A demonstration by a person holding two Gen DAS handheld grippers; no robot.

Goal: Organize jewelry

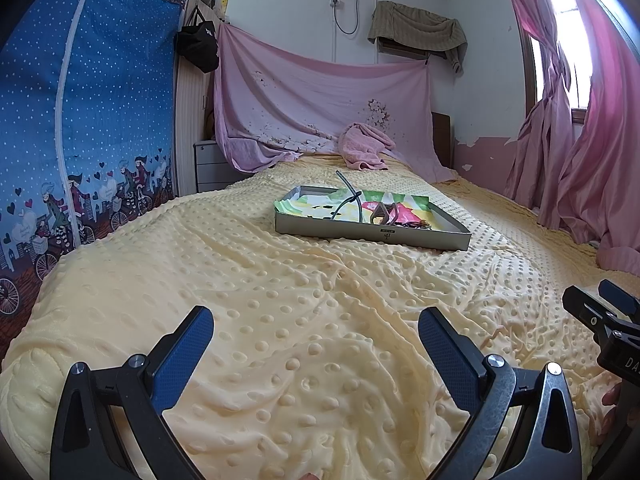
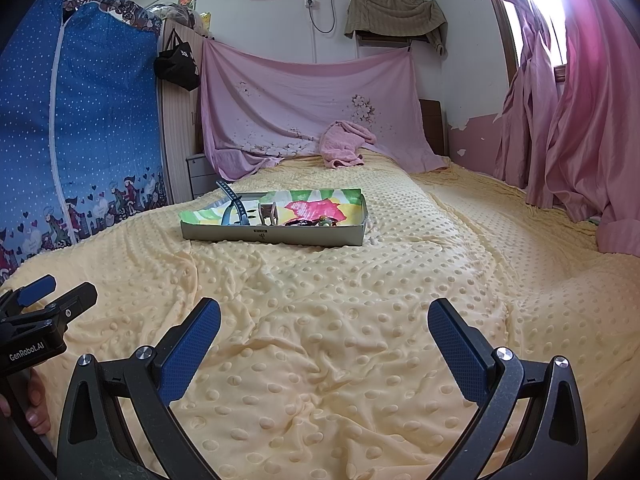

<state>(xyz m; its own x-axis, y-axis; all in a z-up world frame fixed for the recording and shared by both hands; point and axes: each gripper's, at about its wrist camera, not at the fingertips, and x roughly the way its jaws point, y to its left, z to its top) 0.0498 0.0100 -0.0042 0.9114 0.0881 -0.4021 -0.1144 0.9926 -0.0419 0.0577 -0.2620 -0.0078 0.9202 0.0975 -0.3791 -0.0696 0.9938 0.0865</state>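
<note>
Left wrist view: left tongs [image 1: 316, 340] spread wide, nothing between the pads, low over the yellow dotted blanket [image 1: 280, 280]. Tray [image 1: 372, 236] sits on the bed at roughly 12–1 o'clock, well apart from the tongs, long axis running left-right, skewed a little toward 4 o'clock. Inside it: dark watch strap [image 1: 348, 200] sticking up, brown clip-like piece [image 1: 382, 212], dark bits at the right end, too small to identify. Right wrist view: right tongs [image 2: 324, 336] also wide open and empty; tray [image 2: 276, 236] lies at about 11 o'clock, strap [image 2: 236, 208] at its left end, brown piece [image 2: 268, 214] mid-tray, small trinkets [image 2: 320, 222] right of that. Judging by offsets, neither hand is clearly nearer; both need a long reach forward. Writing: "GenRobot.AI" on the left tool body as seen from the right camera; "DA…" cut off on the right tool; small logo on the tray's front wall, unreadable.
</note>
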